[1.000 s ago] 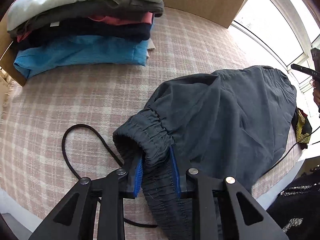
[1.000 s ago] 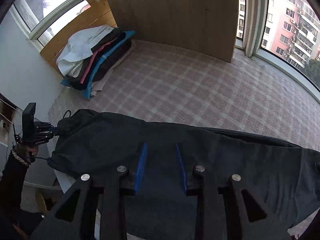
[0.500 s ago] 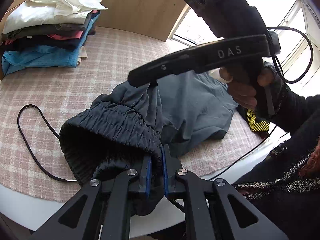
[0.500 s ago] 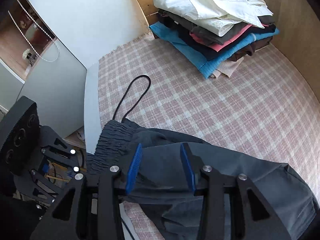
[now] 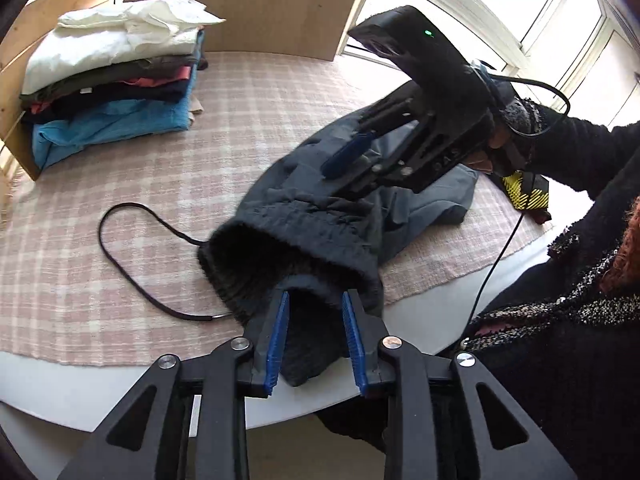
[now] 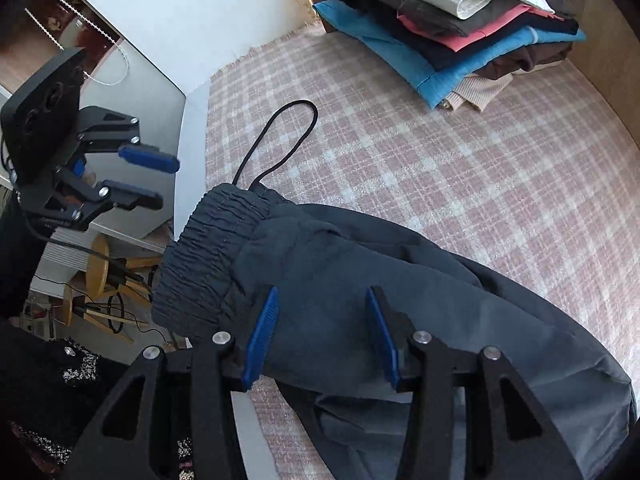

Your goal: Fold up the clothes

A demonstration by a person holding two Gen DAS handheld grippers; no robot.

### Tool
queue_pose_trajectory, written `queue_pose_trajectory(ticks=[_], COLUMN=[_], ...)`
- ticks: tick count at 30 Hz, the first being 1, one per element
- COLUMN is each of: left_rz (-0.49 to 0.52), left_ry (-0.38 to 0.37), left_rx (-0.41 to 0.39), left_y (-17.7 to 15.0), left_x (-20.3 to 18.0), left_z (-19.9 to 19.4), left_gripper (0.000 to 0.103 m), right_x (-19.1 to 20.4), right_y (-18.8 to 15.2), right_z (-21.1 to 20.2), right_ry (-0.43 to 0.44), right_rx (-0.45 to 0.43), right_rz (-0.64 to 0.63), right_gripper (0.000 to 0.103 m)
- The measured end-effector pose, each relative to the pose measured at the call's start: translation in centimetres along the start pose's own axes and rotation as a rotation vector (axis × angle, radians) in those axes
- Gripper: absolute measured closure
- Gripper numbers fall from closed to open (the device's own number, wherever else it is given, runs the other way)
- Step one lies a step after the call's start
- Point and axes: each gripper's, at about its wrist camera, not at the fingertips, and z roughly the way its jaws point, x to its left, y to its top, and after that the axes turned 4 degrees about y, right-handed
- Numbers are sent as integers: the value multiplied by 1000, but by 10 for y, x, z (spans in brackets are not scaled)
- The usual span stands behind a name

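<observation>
Pink-and-white checked cloth [image 6: 460, 168] covered the bench, and on it lay the thing I was working on: a pair of dark grey trousers [image 6: 400, 280], bunched and doubled over near the front edge, the gathered waistband [image 6: 208, 248] hanging a little past the rim toward me. At the far corner against the wooden panel sat the stack of folded clothes [image 5: 116, 92], well apart from the trousers, white on top and blue at the bottom.

I judged myself to be between grips in the fold. My left gripper [image 5: 316, 332] had its fingers spread, one on each side of the waistband end in its own camera, nothing pinched; the other view showed it standing clear off the bench edge. My right gripper [image 6: 324, 332] hovered over the middle of the trousers, its fingers [image 6: 262, 332] also spread wide and closing on no cloth that I could see.

The trousers were not yet flat or squared, so the next move, as I read it, called for a fresh hold at the waistband and another farther along the leg, then drawing the cloth smooth before folding it over.

The black drawstring [image 5: 132, 248] looped loose across the checked cloth beside the waistband; it would want tucking in, or it could trail out of the fold.
</observation>
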Motion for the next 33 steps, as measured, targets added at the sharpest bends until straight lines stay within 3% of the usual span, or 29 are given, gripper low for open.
queue_pose_trajectory(ticks=[3,11,16,19,20,22,27,31,33], left_rz=[10,81,23,-8,-12,-12,-1,13,37], left_ry=[62,47,40,30,26,21,-2,-5,-13], left_rx=[14,112,108,111,115,120,118,123,119], left_y=[18,35,29,25,24,26,36,46,50], left_x=[36,54,67,75,76,77,82,86,82], left_z=[9,57,60,65,68,75,84,83,75], left_gripper=[75,75,75,75,75,75,75,75,75], right_x=[10,73,108,109,107,97,76,83,88], right_y=[1,-13,-21,-18,-16,-4,19,15,9], right_z=[-15,-6,35,55,59,55,22,-11,-25], right_ry=[45,91,-26,-134,-155,-119,-32,168,219], right_rx=[-2,89,115,102,94,94,65,130,159], right_rz=[-62,-360,-610,-696,-704,-651,-530,-500,-499], right_gripper=[58,52,51,52,63,88,91,92,92])
